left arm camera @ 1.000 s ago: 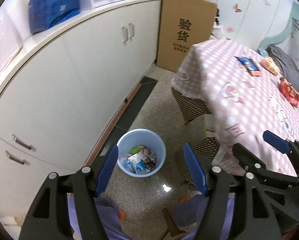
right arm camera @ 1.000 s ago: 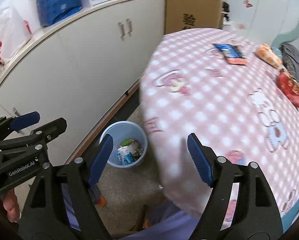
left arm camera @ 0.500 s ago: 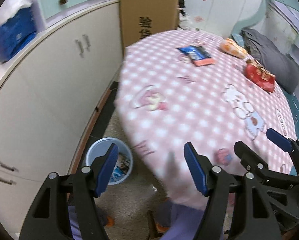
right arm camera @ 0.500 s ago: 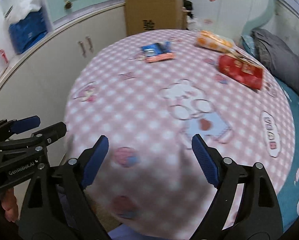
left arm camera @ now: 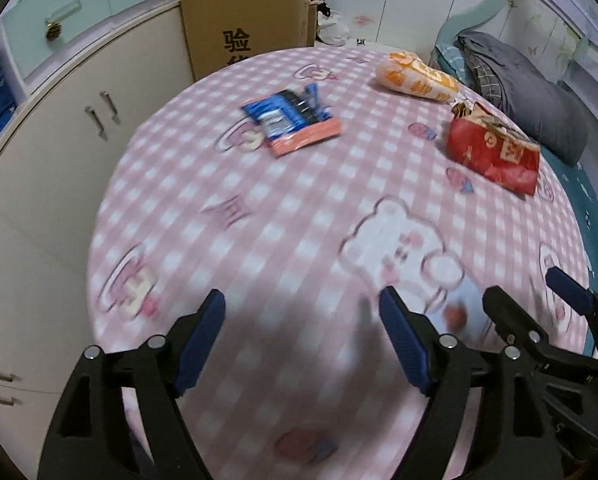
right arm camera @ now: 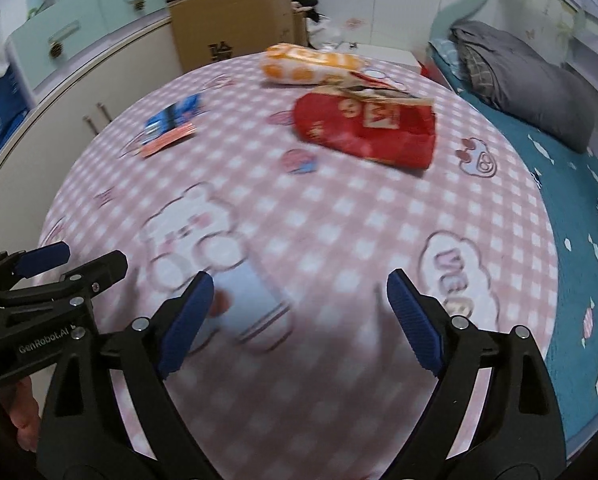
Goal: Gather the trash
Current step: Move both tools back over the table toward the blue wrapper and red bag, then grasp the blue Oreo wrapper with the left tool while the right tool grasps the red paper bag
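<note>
Three snack bags lie on the far half of a round table with a pink checked cloth [left arm camera: 283, 220]: a blue and orange wrapper [left arm camera: 293, 122] [right arm camera: 170, 126], a red bag [left arm camera: 495, 148] [right arm camera: 369, 128] and an orange and white bag [left arm camera: 417, 76] [right arm camera: 311, 65]. My left gripper [left arm camera: 303, 316] hovers over the near edge of the table, its jaws opening with nothing between them. My right gripper [right arm camera: 299, 298] hovers beside it, to the right, jaws opening and empty too. Each gripper also shows in the other's view: the right gripper [left arm camera: 539, 300] and the left gripper [right arm camera: 79, 254].
White cabinets [left arm camera: 59, 152] curve along the left. A cardboard box [left arm camera: 247, 20] stands behind the table. A bed with a teal sheet [right arm camera: 579, 208] and a grey pillow [right arm camera: 539, 96] lies to the right. A person's fingers [right arm camera: 21, 416] hold the left gripper.
Both grippers swung right from above the blue bin on the floor to above the table. The bin has left both views and the jaws stand wider.
</note>
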Demonstrator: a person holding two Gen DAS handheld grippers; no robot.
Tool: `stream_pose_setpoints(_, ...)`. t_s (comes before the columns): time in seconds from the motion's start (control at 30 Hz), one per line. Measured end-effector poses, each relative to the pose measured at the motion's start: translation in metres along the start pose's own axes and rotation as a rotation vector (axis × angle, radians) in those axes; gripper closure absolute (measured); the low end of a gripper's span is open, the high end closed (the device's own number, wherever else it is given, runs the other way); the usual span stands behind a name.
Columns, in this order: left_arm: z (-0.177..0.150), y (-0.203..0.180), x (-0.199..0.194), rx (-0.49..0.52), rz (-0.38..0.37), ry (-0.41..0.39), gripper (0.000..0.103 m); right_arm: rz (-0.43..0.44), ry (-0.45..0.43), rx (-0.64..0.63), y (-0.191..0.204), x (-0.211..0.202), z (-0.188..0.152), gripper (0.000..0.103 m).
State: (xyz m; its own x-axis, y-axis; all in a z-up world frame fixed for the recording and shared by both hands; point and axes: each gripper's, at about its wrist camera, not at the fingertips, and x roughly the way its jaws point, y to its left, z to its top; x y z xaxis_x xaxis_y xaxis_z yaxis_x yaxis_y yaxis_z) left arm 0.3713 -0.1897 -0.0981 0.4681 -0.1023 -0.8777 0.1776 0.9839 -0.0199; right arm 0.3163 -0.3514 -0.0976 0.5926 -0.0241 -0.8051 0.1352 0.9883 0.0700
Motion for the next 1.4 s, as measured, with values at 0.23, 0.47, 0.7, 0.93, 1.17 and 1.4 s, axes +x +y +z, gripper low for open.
stream_pose_setpoints(0.23, 0.046, -0.013, 0.033, -0.026, 0.031, -0.020, 0.015, -0.017, -0.008, 0.024, -0.030, 0.022, 0.029, 0.013)
stream_pose_setpoints(0.47, 0.086, -0.005, 0.060, -0.079, 0.055, -0.014, 0.015, -0.017, -0.030, 0.042, -0.055, 0.034, 0.059, 0.012)
stream_pose_setpoints(0.7, 0.116, 0.002, 0.082, -0.110, 0.079, -0.022, 0.010, 0.067, -0.048, -0.005, -0.063, 0.038, 0.075, 0.009)
stream_pose_setpoints(0.93, 0.127, 0.002, 0.090, -0.075, 0.095, -0.064, 0.016, 0.055, -0.044, -0.138, -0.054, 0.050, 0.094, 0.009)
stream_pose_setpoints(1.17, 0.125, 0.014, 0.081, -0.065, 0.072, -0.124, 0.084, 0.013, -0.019, -0.339, -0.037, 0.070, 0.114, 0.007)
stream_pose_setpoints(1.4, 0.116, 0.024, 0.075, -0.087, -0.011, -0.113, 0.090, 0.069, 0.016, -0.338, -0.045, 0.087, 0.121, 0.010)
